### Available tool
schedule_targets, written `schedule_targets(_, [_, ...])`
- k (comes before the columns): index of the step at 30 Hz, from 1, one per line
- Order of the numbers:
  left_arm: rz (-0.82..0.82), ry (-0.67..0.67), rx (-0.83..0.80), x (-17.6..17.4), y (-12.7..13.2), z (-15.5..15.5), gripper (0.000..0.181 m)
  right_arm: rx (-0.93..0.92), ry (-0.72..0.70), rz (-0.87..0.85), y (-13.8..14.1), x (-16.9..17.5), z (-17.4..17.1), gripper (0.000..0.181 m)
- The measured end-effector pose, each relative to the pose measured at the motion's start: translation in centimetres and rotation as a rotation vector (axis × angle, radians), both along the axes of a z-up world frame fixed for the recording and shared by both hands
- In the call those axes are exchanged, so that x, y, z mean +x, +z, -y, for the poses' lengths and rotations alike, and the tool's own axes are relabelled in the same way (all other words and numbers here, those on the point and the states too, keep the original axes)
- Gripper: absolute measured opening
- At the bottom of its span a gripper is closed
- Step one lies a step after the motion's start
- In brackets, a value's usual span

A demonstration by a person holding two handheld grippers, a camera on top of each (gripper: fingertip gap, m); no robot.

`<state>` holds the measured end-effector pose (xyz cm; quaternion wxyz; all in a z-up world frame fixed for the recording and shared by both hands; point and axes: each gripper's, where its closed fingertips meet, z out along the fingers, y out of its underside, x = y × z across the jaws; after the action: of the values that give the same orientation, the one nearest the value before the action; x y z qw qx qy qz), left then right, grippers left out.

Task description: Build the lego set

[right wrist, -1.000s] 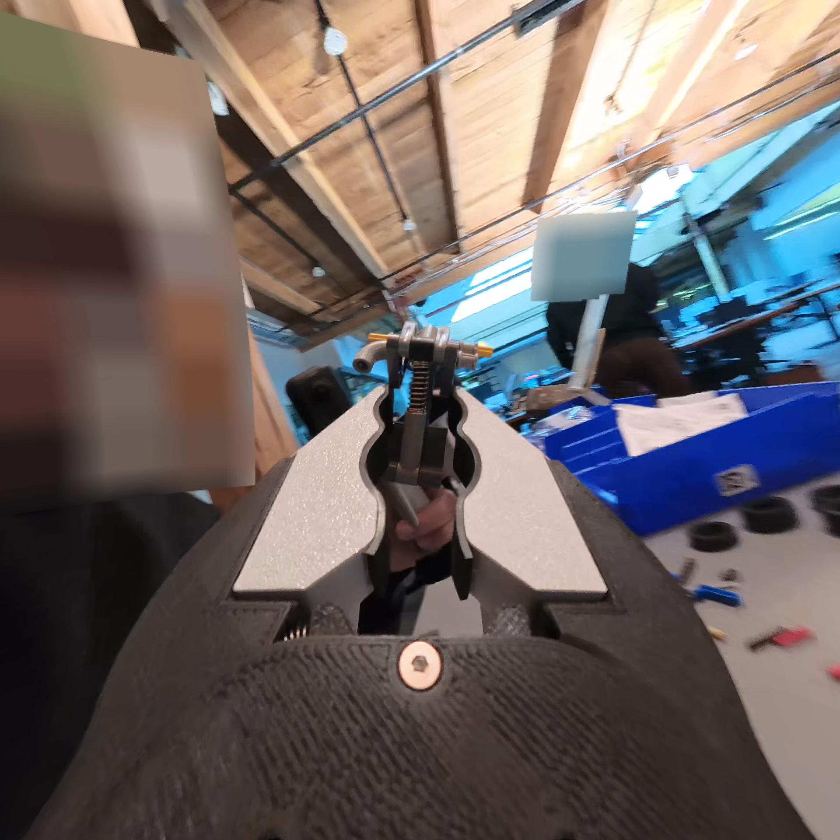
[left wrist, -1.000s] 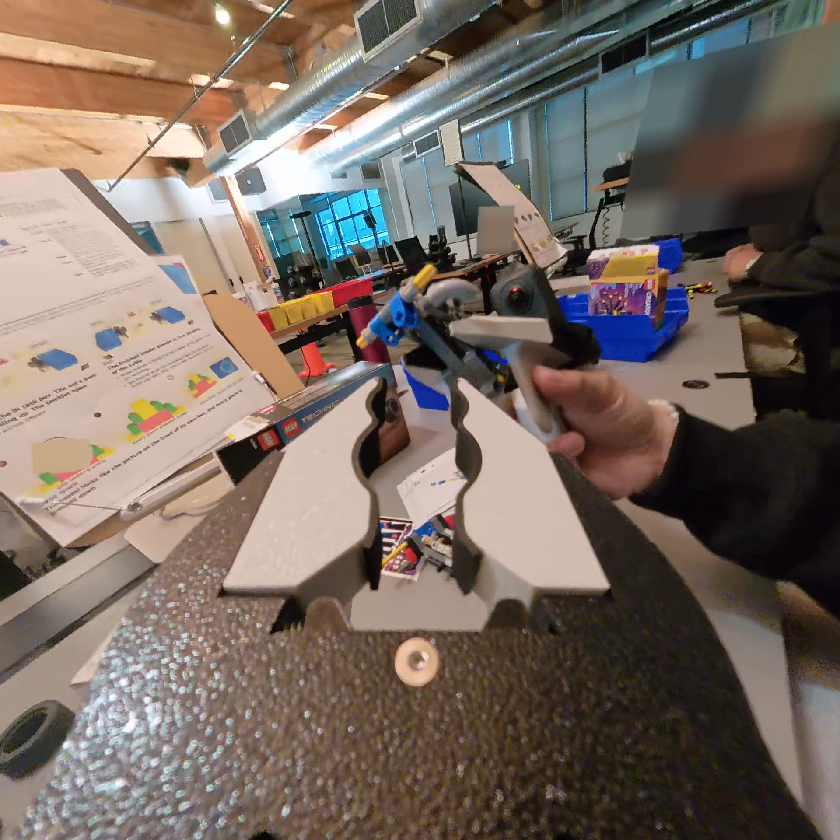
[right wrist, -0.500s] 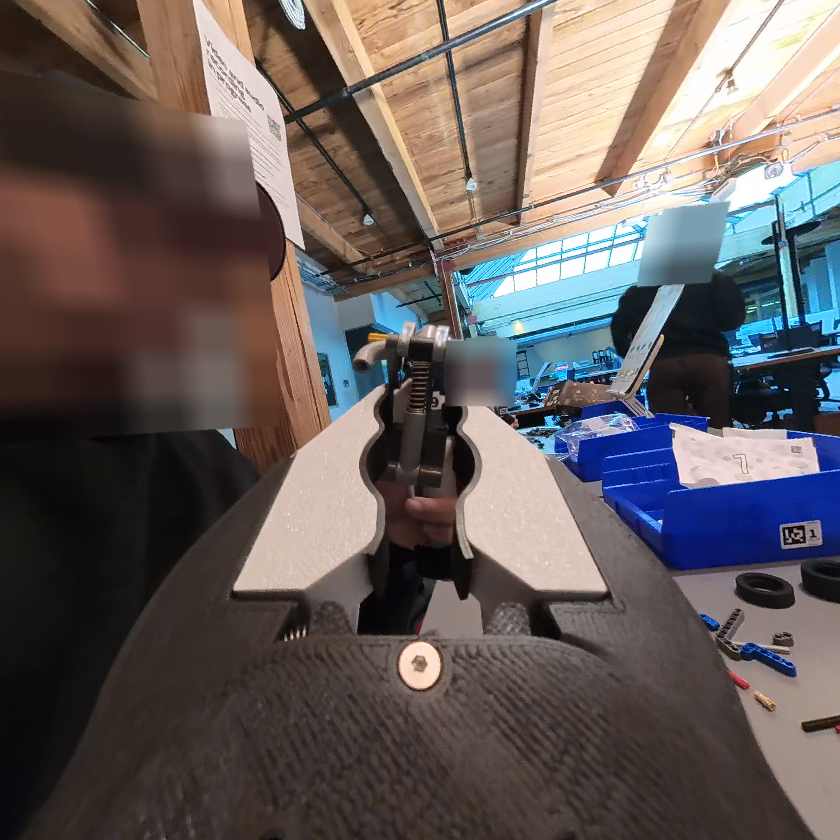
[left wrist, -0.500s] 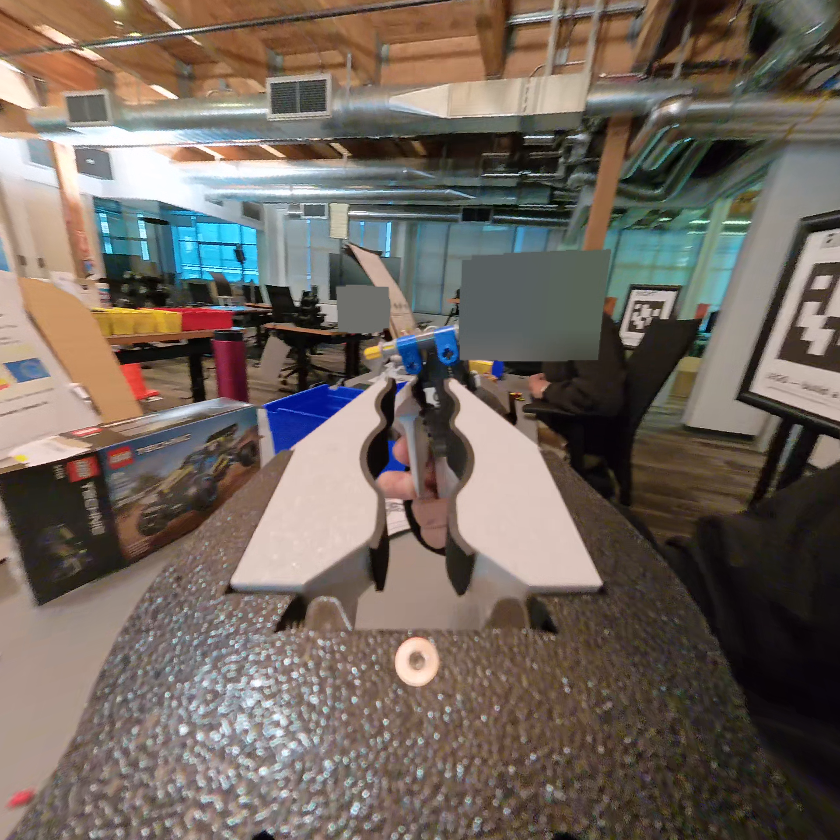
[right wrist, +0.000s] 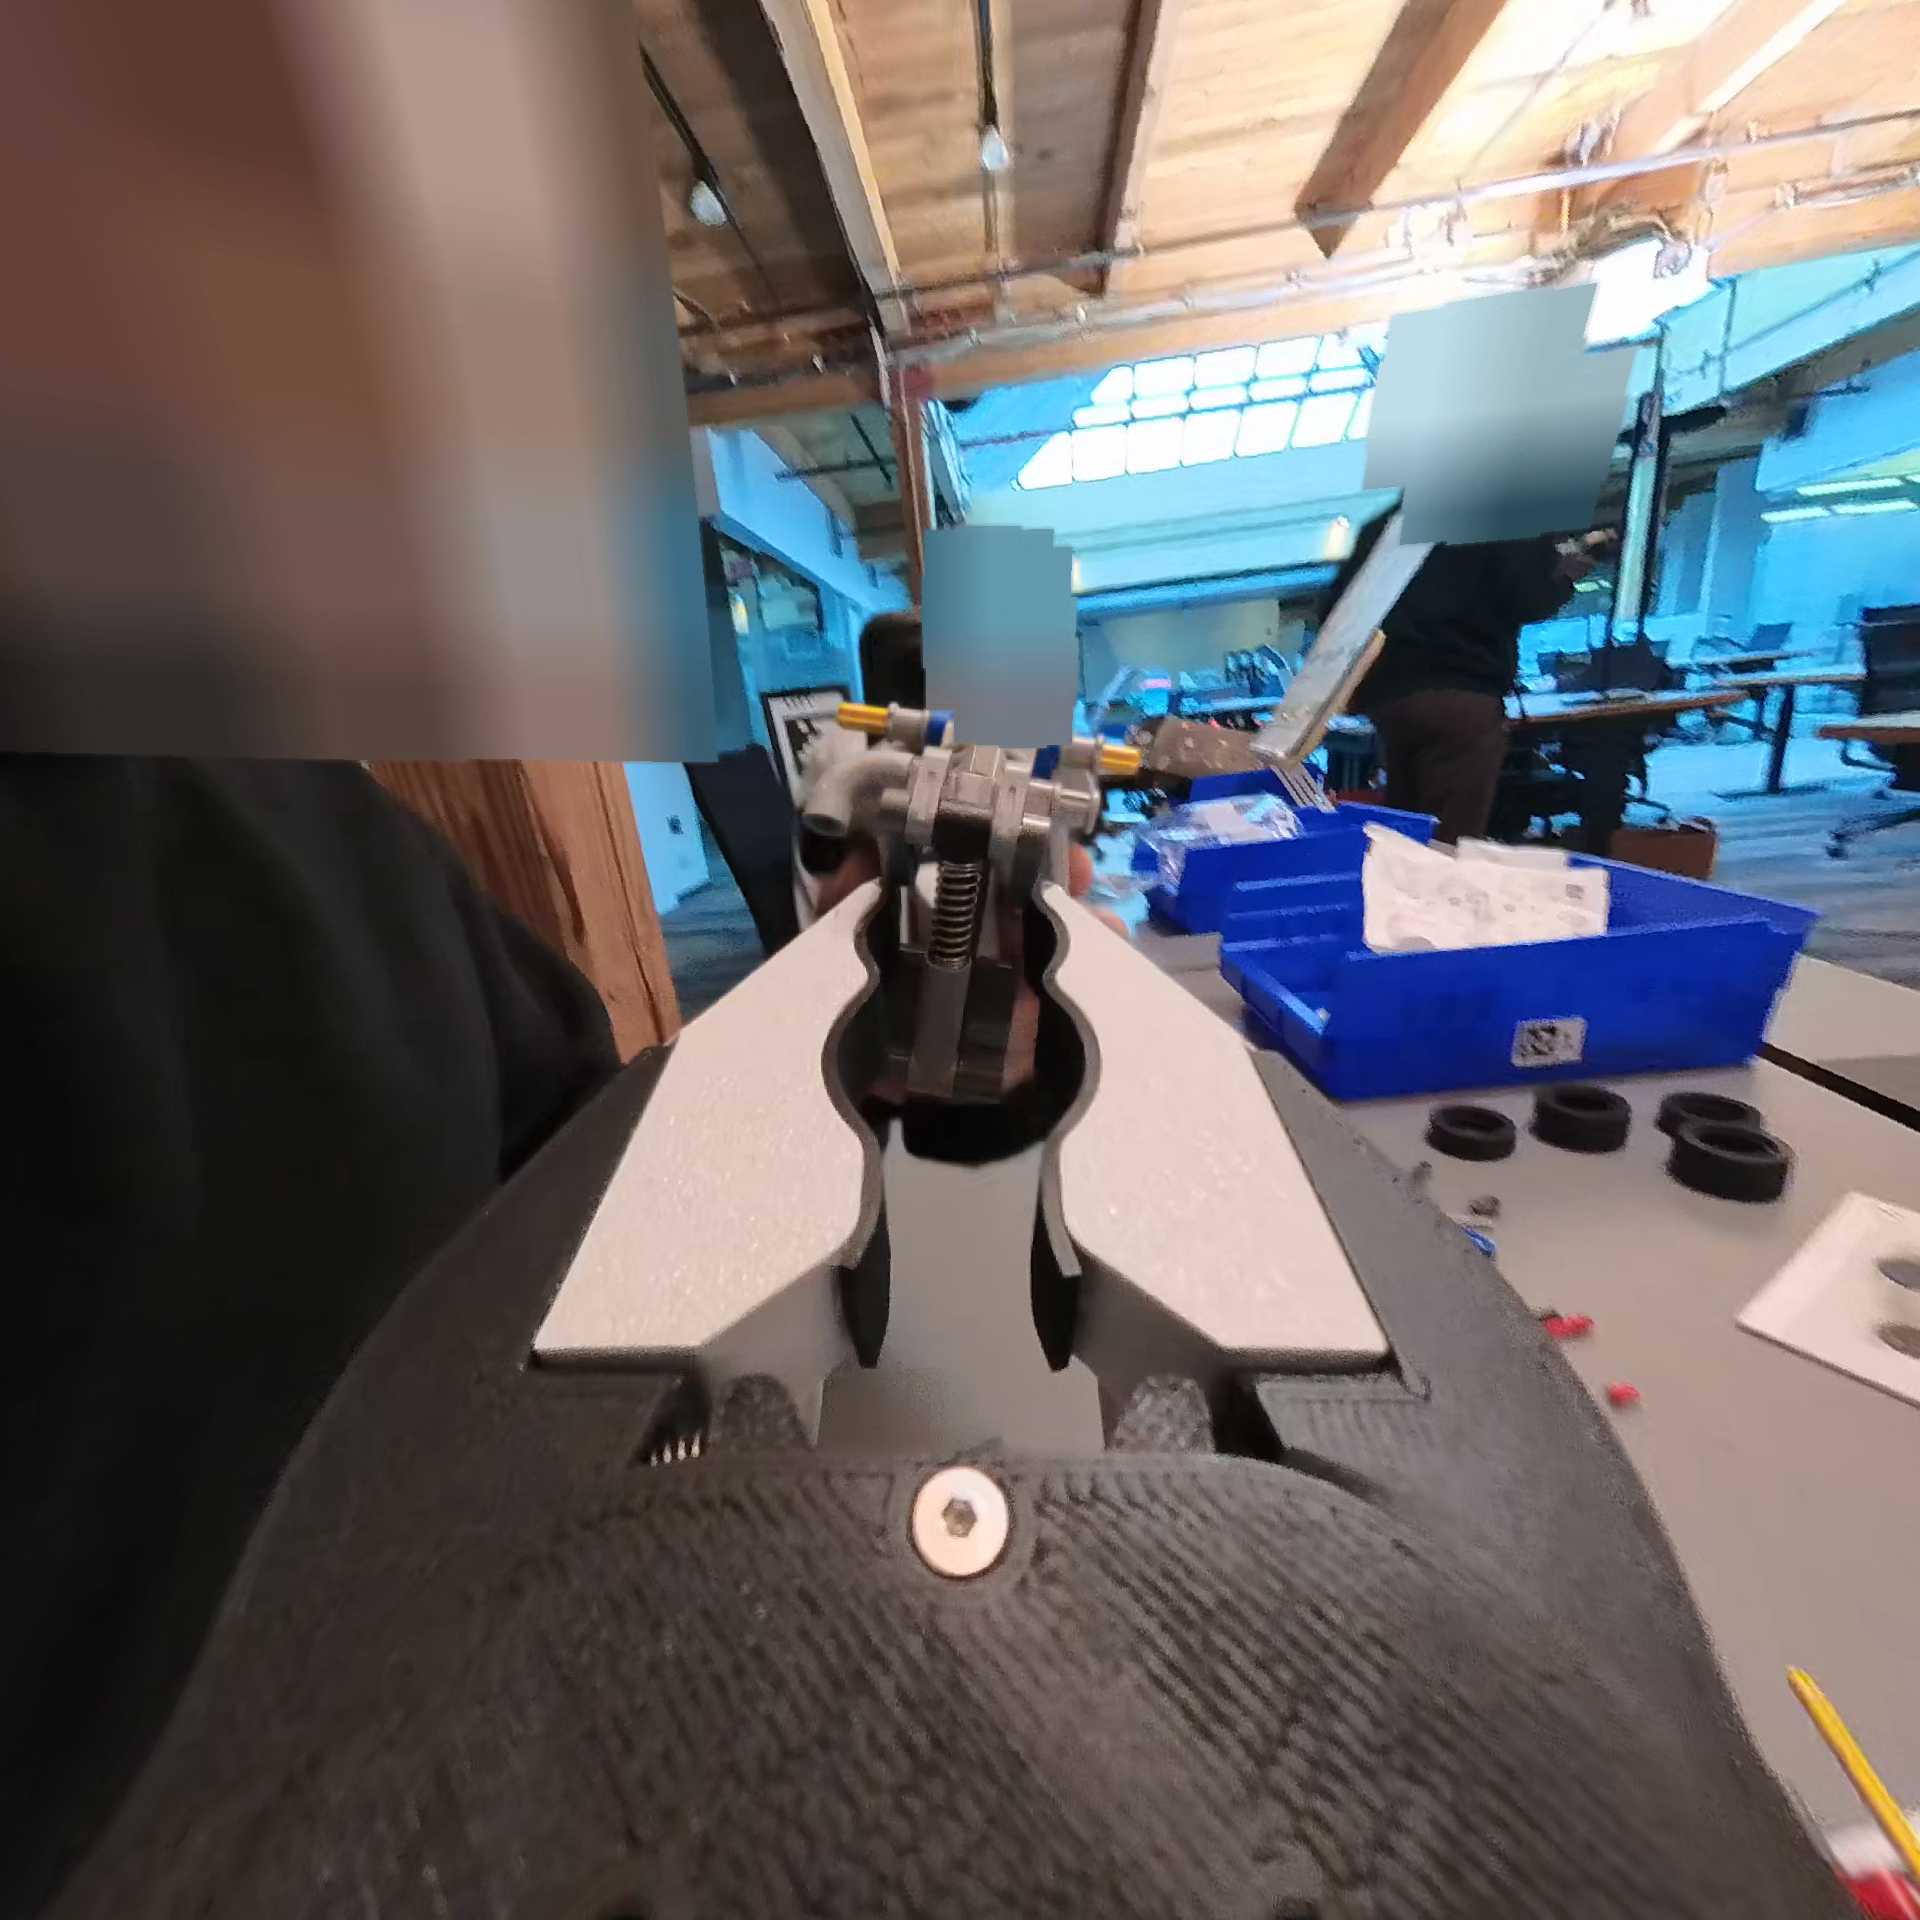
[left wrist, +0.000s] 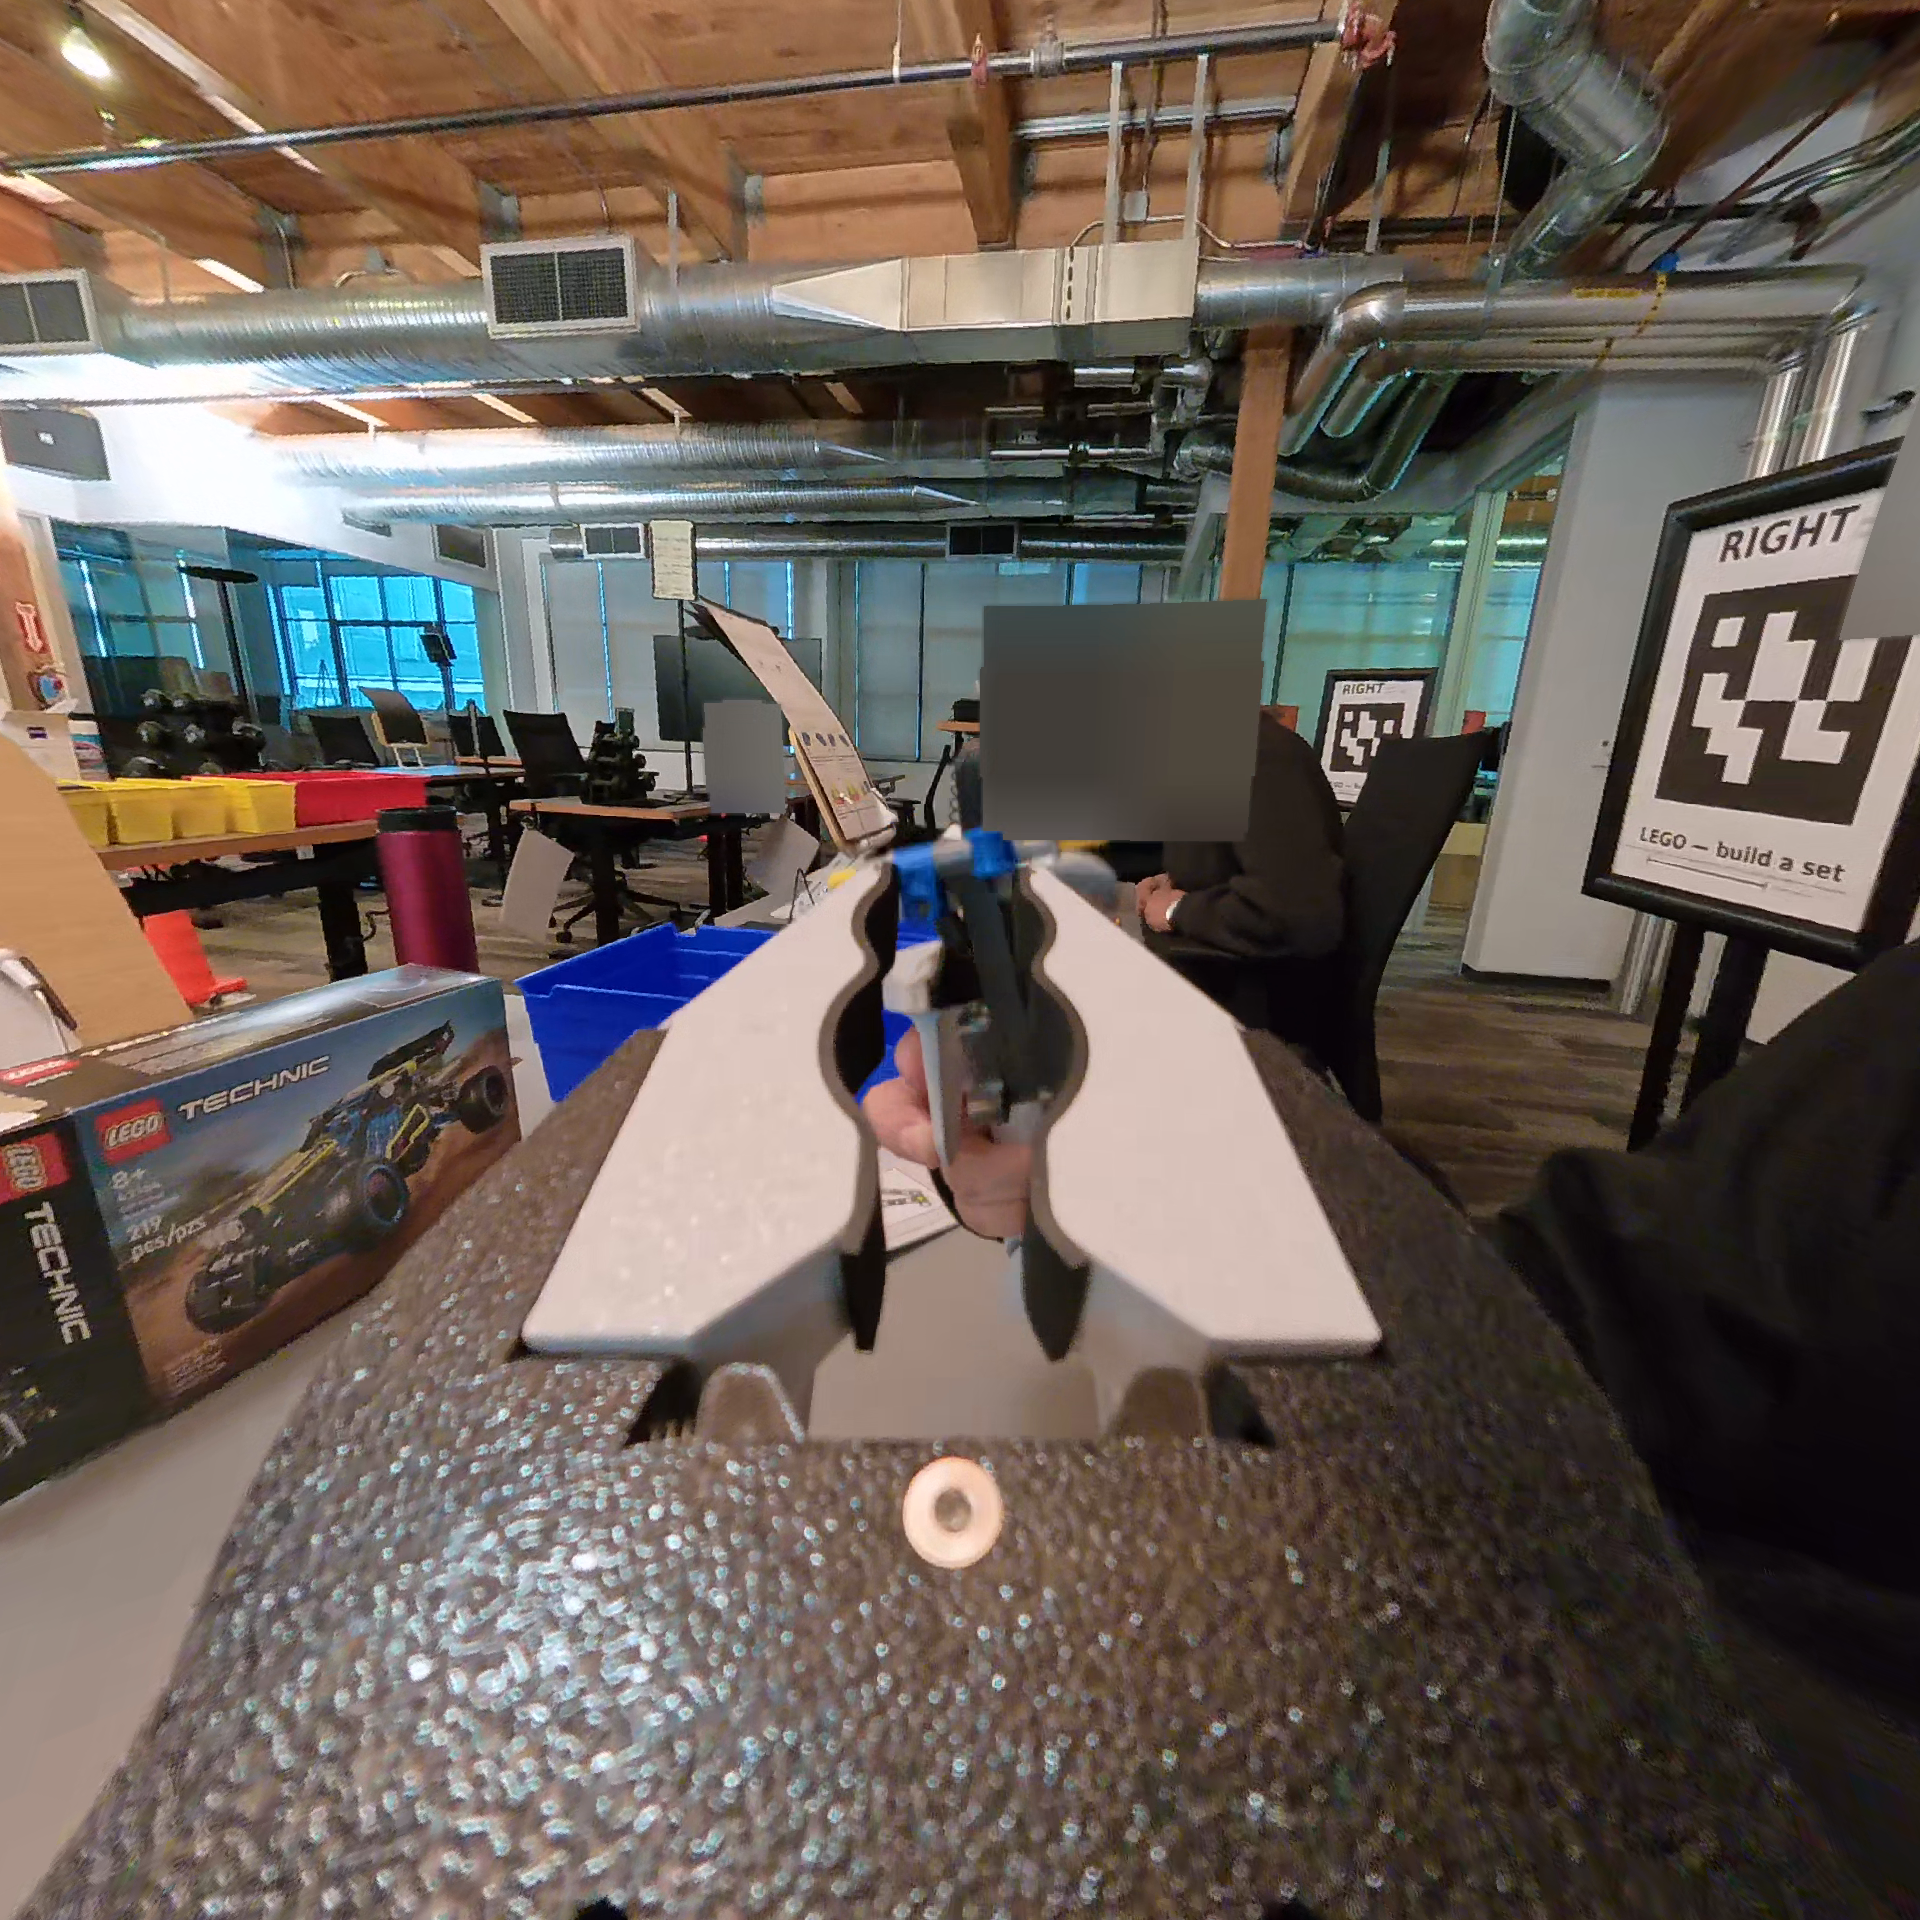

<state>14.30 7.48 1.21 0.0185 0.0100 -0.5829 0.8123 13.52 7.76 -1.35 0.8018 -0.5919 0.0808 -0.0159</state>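
Note:
A small grey lego assembly [right wrist: 971, 795] with a coil spring, a curved grey pipe and yellow axle ends is held up in the air. My right gripper [right wrist: 964, 914] is shut on its dark lower beams. In the left wrist view the same assembly [left wrist: 987, 966] shows its blue connectors at the top. My left gripper [left wrist: 958, 883] faces the other way, its jaws closed in on that blue end. A hand [left wrist: 935, 1132] shows behind it through the gap. The lower part of the assembly is hidden between the fingers.
A lego set box [left wrist: 260, 1153] lies at the left, and blue bins [right wrist: 1507, 987] stand on the grey table. Several black tyres [right wrist: 1610, 1122], a paper sheet [right wrist: 1849, 1299] and small red pieces [right wrist: 1569, 1325] lie to the right. A seated person [left wrist: 1247, 904] and a framed sign [left wrist: 1766, 707] are beyond.
My left gripper swung right, away from the instruction sheet, and its jaws narrowed around the assembly's blue end. My right gripper kept its hold and tilted down, bringing more of the table into view.

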Motion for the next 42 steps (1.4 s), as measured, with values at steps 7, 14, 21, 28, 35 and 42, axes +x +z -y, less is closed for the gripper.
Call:
schedule_targets(7, [-0.023,-0.044,0.048,0.5,-2.0,1.3,0.017,-0.255,-0.096,0.107,-3.8,-0.4,1.3,0.022])
schedule_targets(14, [0.001,-0.092,0.145,0.3,-4.4,2.4,0.023,-0.327,-0.191,0.169,-4.6,-0.4,3.6,0.021])
schedule_targets(21, [0.045,-0.157,0.301,-0.7,-8.1,4.2,0.026,-0.596,-0.431,0.326,-5.4,0.6,5.8,0.022])
schedule_targets(28, [0.124,-0.242,0.272,-2.6,-8.7,5.3,0.051,-0.884,-0.577,0.488,-6.5,1.1,6.1,0.022])
schedule_targets(35, [0.101,-0.219,0.26,-2.1,-8.9,5.9,0.051,-0.842,-0.576,0.477,-5.9,0.6,6.3,0.022])
schedule_targets(42, [0.217,-0.114,0.21,-2.1,-8.7,6.9,0.044,-0.624,-0.389,0.336,-5.6,-1.5,6.5,0.022])
